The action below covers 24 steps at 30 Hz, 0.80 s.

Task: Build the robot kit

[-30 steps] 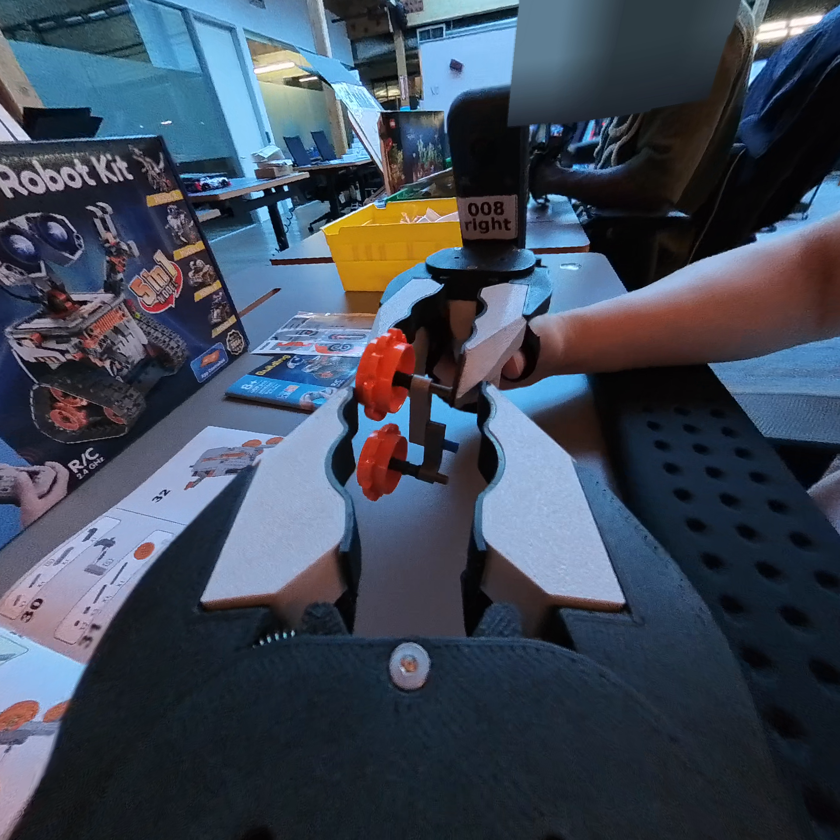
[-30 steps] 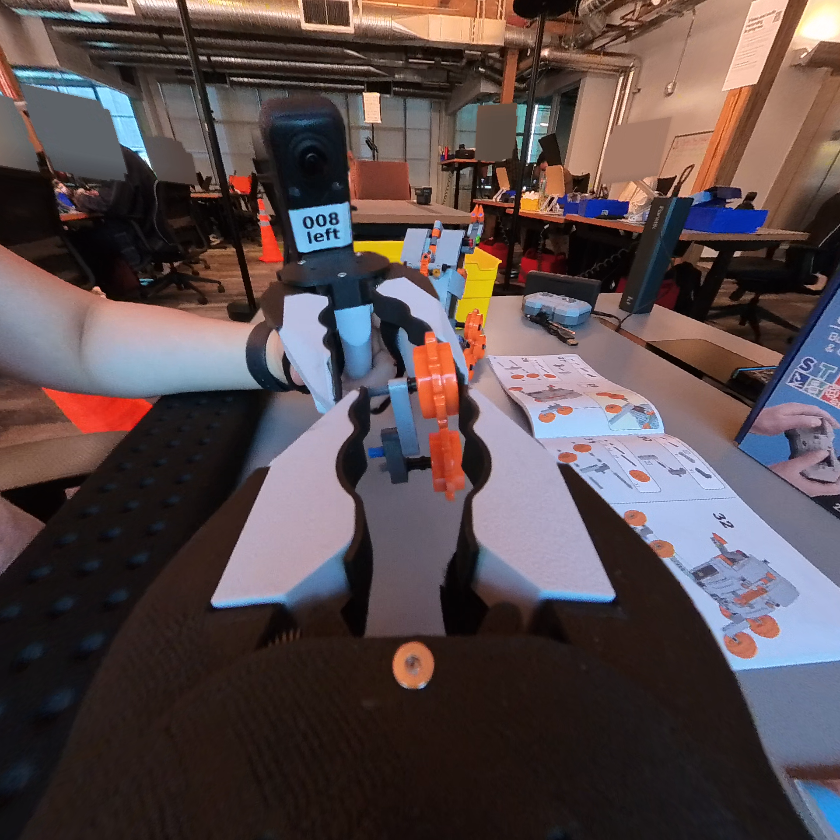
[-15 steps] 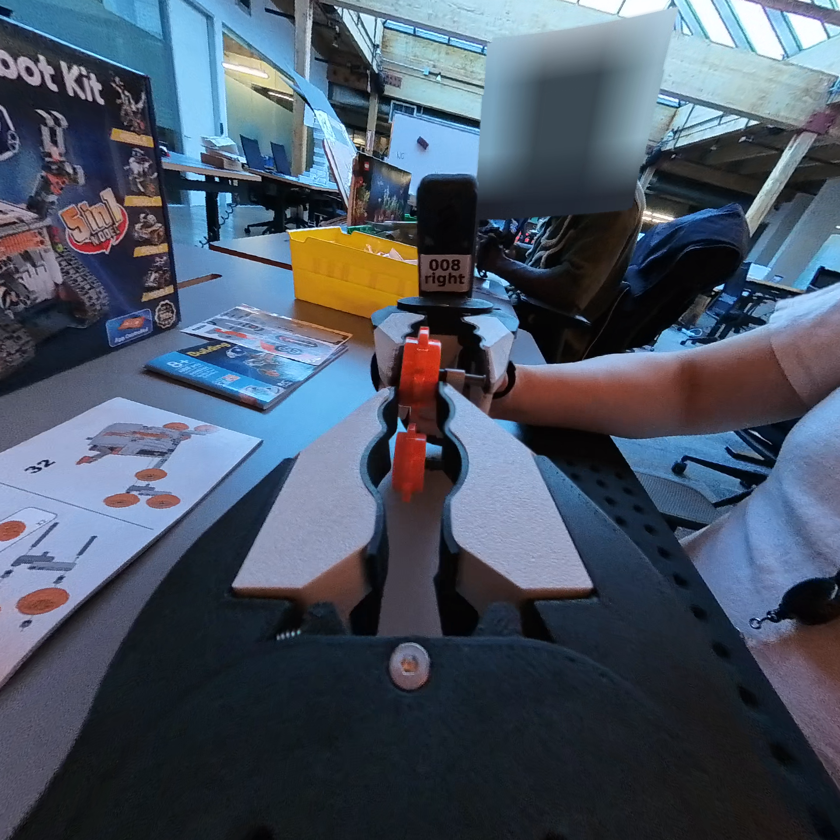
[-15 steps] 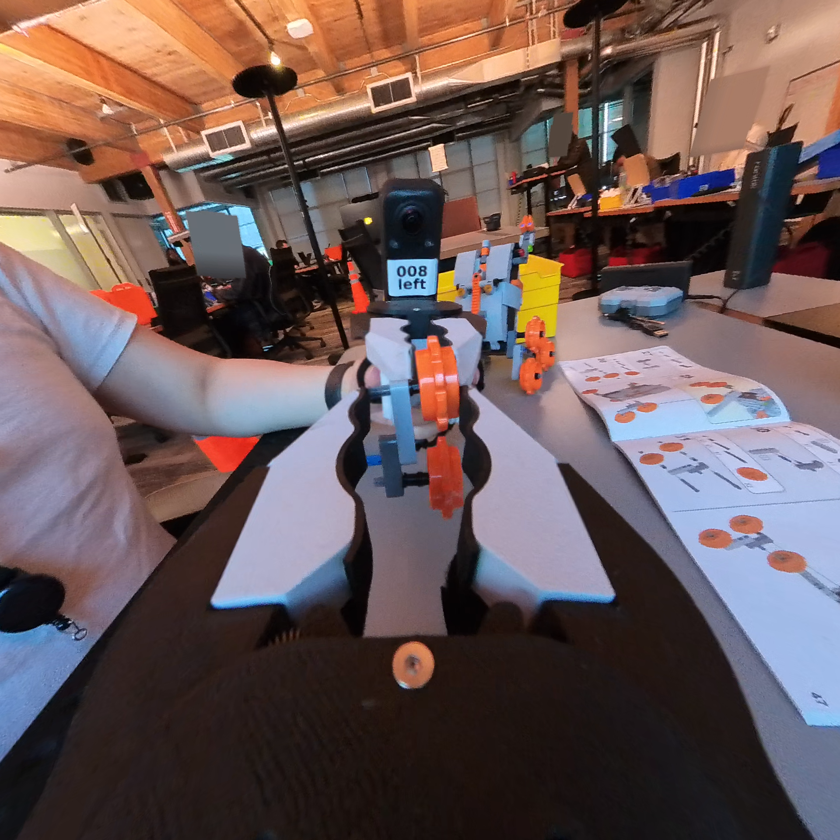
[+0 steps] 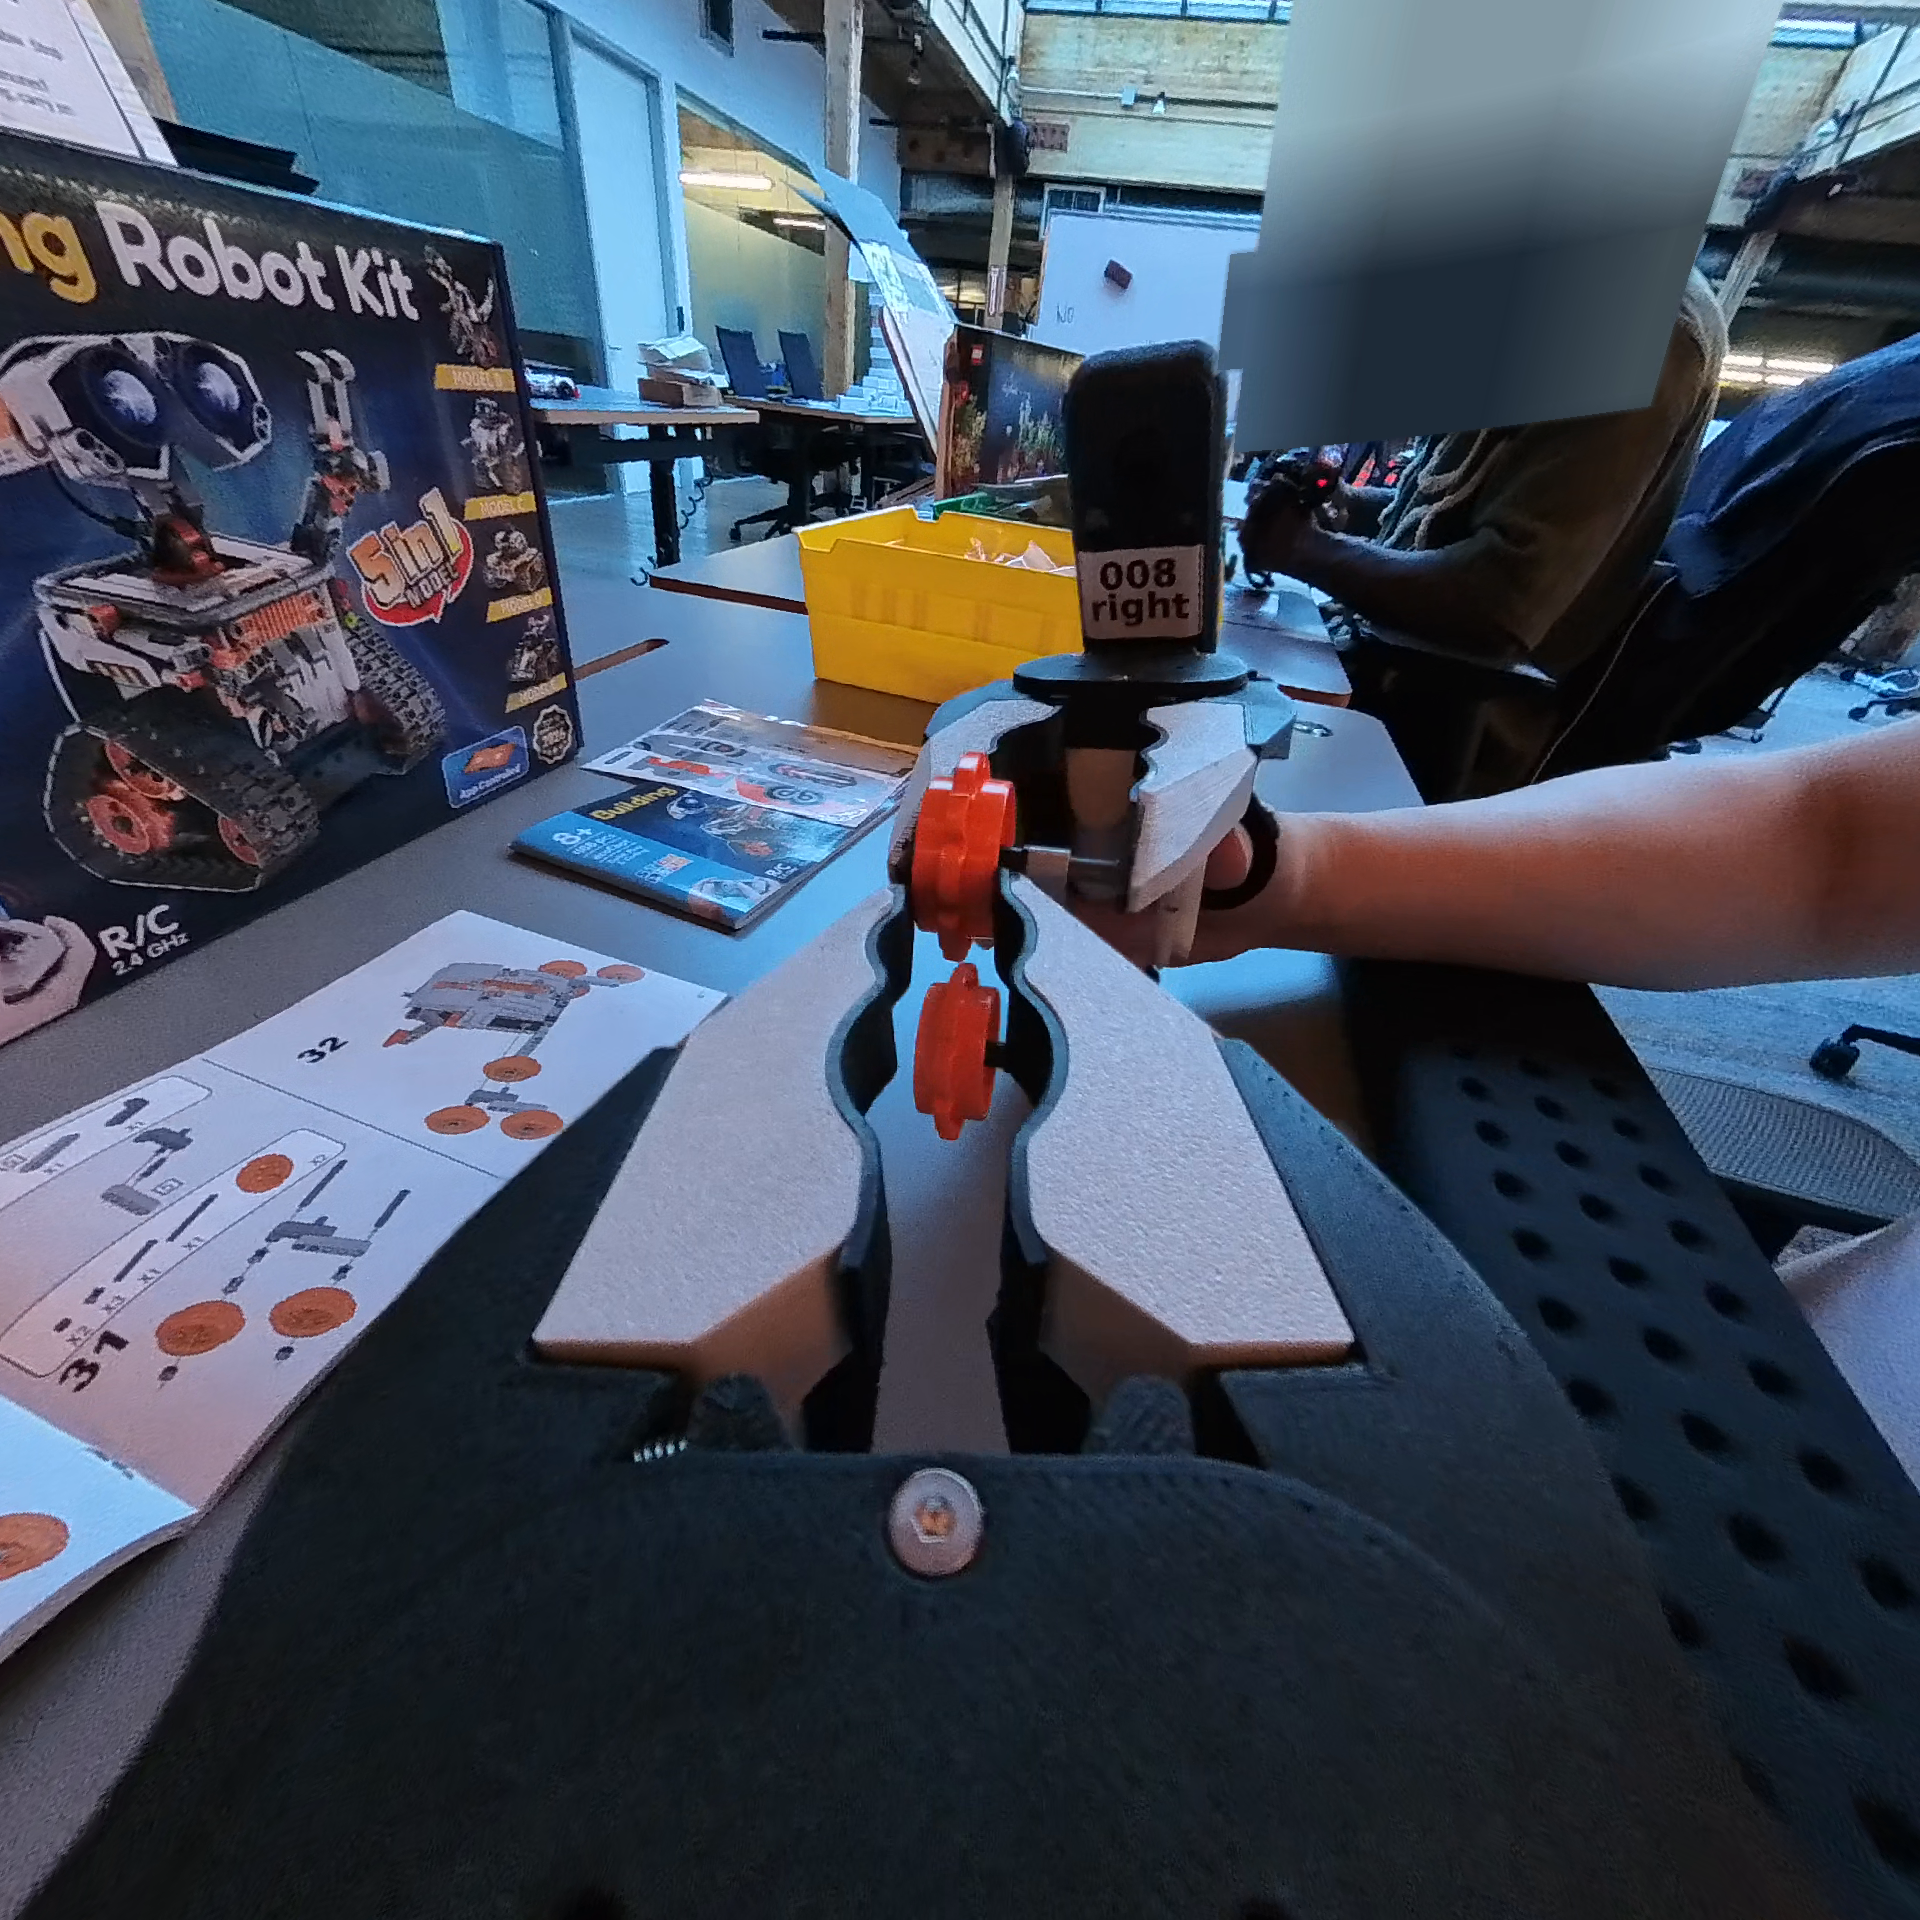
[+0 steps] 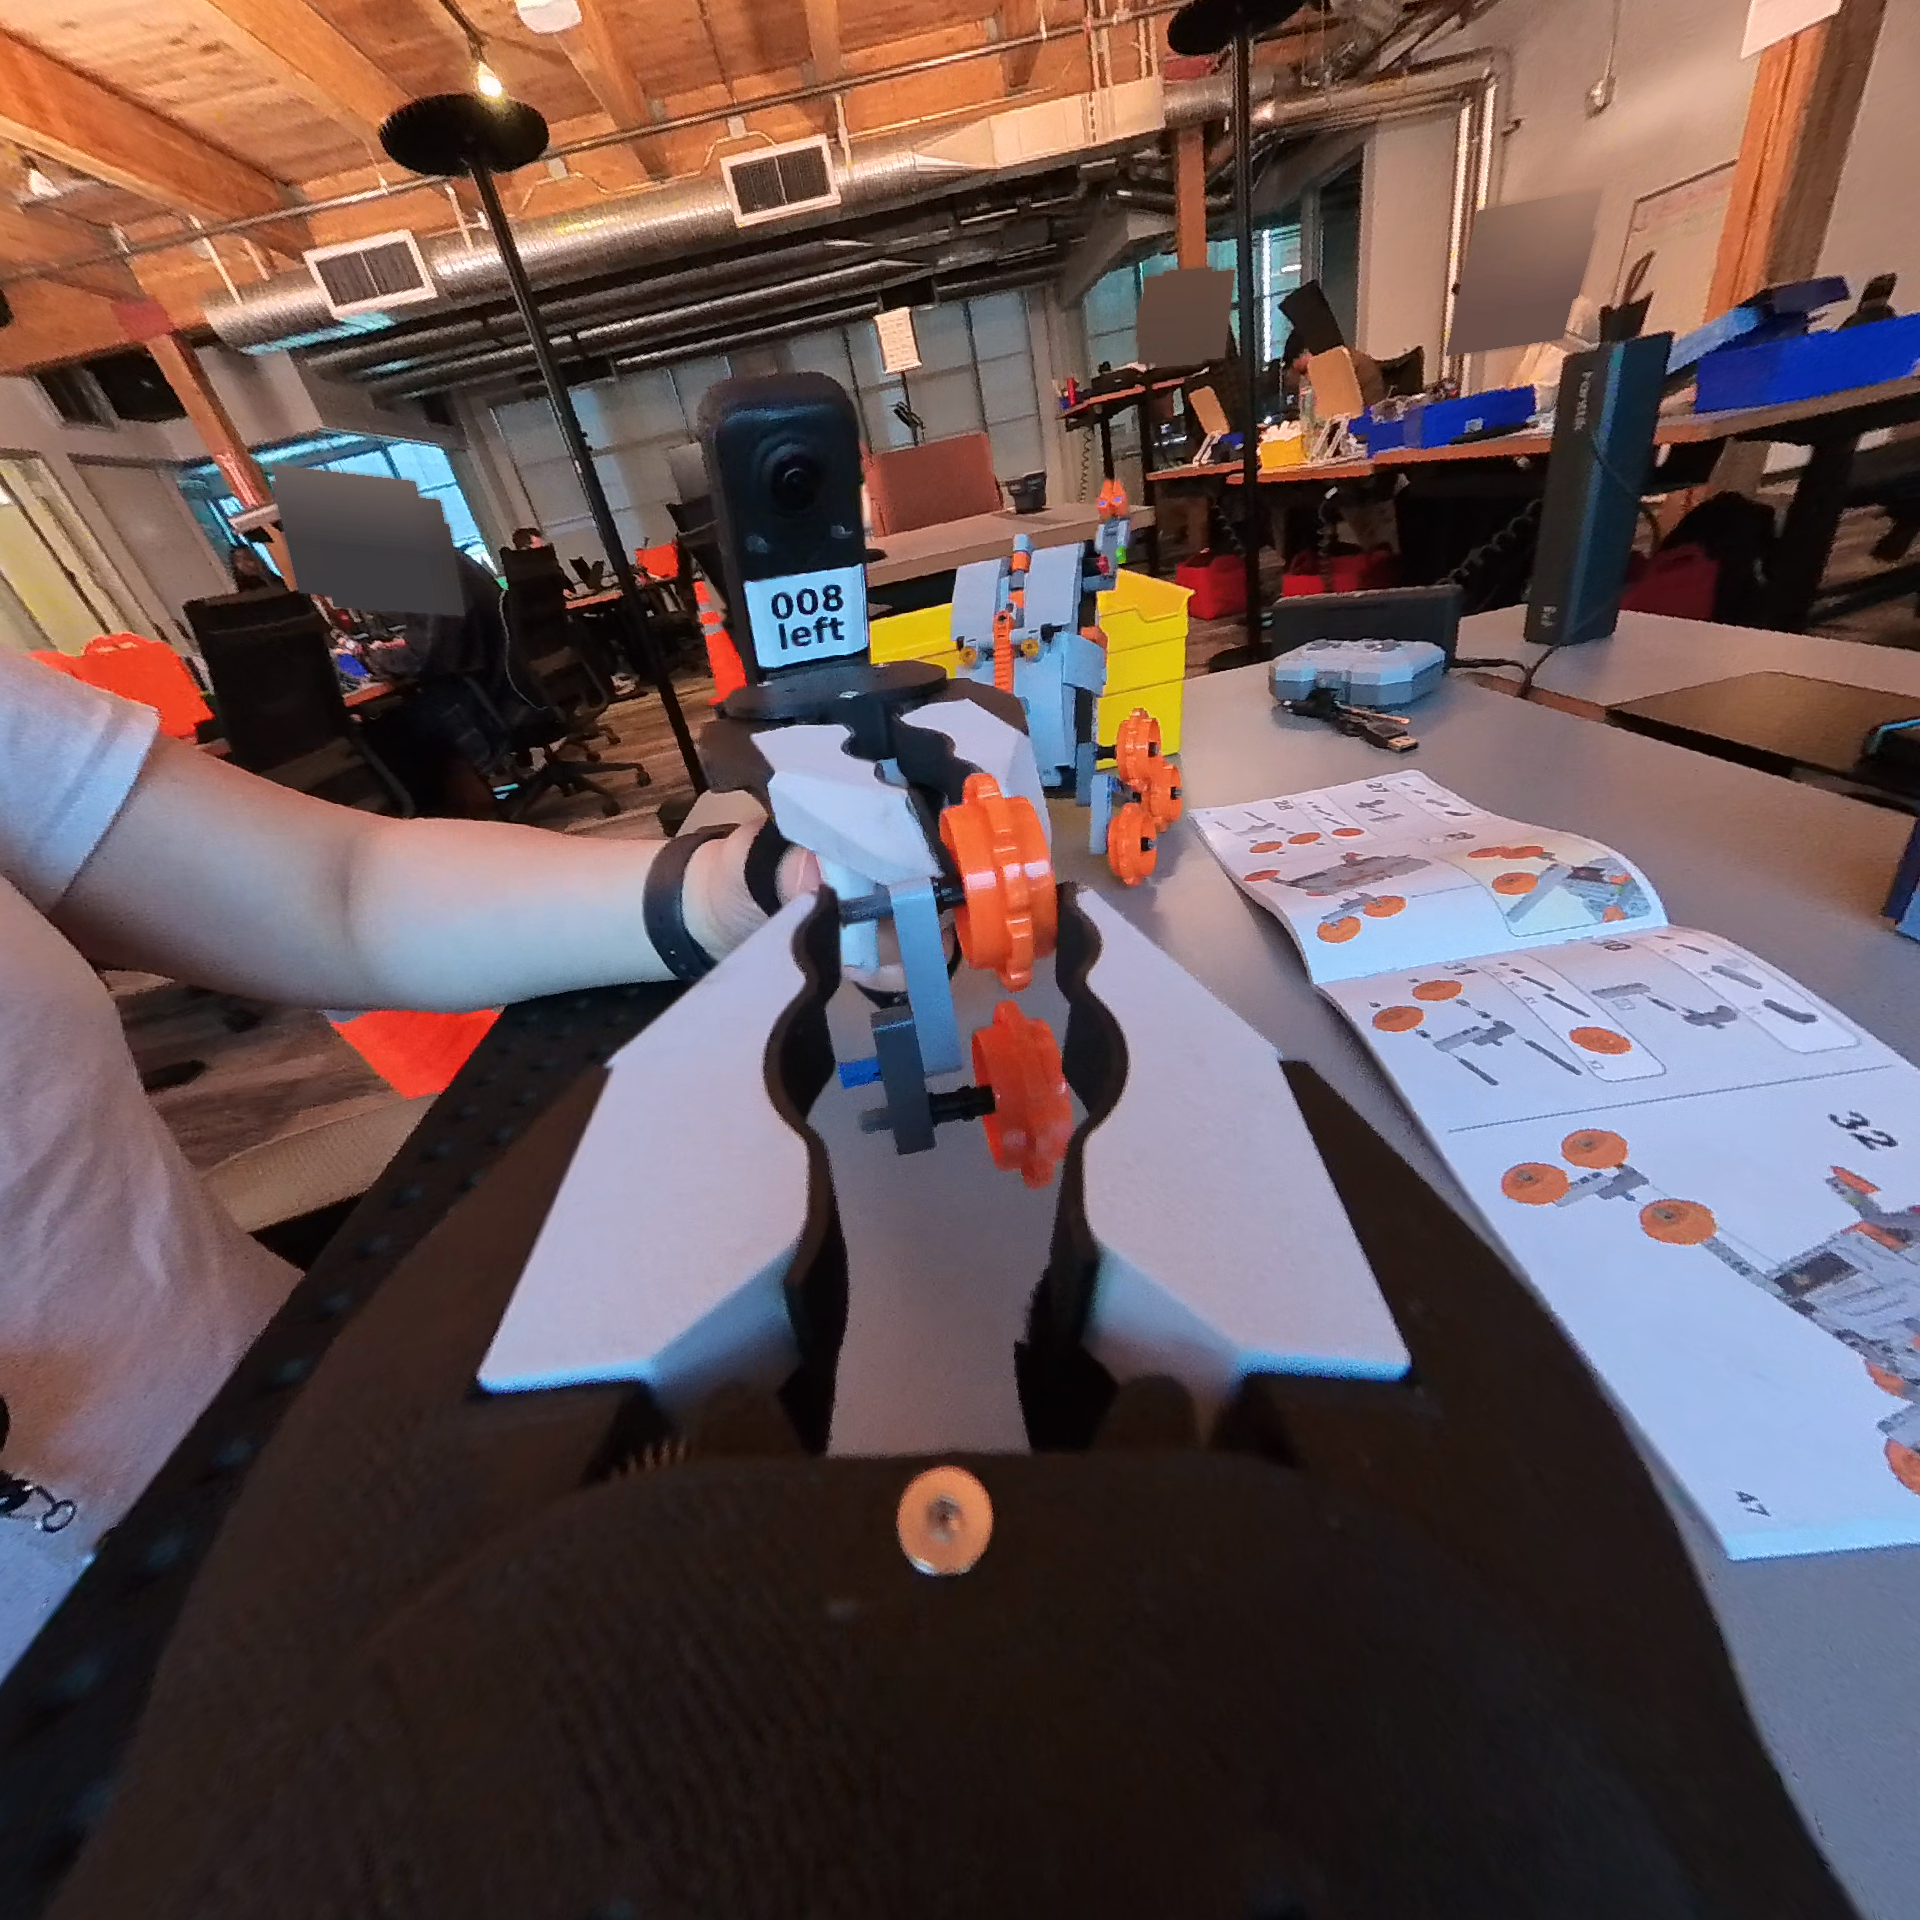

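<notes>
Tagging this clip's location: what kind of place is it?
Likely an open-plan workshop or maker-style office: exposed wooden ceiling beams and ducts, rows of desks with office chairs, and a grey table carrying a building-kit box and instruction booklet.

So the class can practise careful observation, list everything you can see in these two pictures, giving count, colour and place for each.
wheel assembly: one, grey beam with two orange wheels, gripped between both tools
instruction booklet: one, white, open flat on table
kit box: one, dark blue, standing at table edge
leaflets: two, blue and pale, flat beside kit box
yellow bins: two, one behind each tool
half-built model: one, grey and orange, upright before one bin
controller: one, grey, far table corner
table: one, grey, under everything
forearms: two, bare, behind tools
left tool: one, black with pale fingers, closed on wheel assembly
right tool: one, same colours, closed on wheel assembly
</notes>
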### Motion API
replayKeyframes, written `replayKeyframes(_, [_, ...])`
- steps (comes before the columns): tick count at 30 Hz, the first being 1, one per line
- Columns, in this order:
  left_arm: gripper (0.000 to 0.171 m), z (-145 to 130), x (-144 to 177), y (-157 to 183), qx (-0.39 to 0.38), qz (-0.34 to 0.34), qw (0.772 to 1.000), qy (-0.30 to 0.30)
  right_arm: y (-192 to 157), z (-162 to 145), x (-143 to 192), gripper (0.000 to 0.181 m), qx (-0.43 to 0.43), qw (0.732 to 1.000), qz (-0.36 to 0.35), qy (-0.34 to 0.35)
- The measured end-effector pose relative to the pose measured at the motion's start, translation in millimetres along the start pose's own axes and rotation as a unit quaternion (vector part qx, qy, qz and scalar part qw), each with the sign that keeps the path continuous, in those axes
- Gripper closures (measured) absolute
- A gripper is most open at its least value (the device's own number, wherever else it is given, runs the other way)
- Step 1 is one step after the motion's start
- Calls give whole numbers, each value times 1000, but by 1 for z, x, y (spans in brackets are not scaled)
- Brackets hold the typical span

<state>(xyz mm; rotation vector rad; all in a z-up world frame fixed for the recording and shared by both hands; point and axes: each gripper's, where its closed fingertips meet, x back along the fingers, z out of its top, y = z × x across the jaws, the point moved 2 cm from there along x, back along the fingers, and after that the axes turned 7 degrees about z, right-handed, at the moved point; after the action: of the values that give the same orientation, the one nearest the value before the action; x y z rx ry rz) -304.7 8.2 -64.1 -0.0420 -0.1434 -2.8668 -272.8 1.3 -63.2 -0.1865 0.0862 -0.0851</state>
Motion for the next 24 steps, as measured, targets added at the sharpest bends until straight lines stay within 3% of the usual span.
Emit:
replayKeyframes(5, [159, 1, 1, 1, 9, -11, 1000, 2, -2, 1, -1, 141, 4, 1000, 2, -6])
replayKeyframes(8, [157, 2, 2, 4, 59, -51, 997, 12, -5, 3, 0, 141, 17, 1000, 4, -11])
replayKeyframes(12, [130, 12, 6, 11, 123, -113, 985, 39, -4, 4, 1, 141, 21, 1000, -3, -16])
replayKeyframes(18, [123, 5, -4, 19, 13, -53, 998, 15, -5, 6, 2, 141, 38, 999, -19, -14])
replayKeyframes(24, [124, 4, -3, 23, 8, -53, 999, 5, -9, 5, 2, 141, 49, 998, -12, -23])
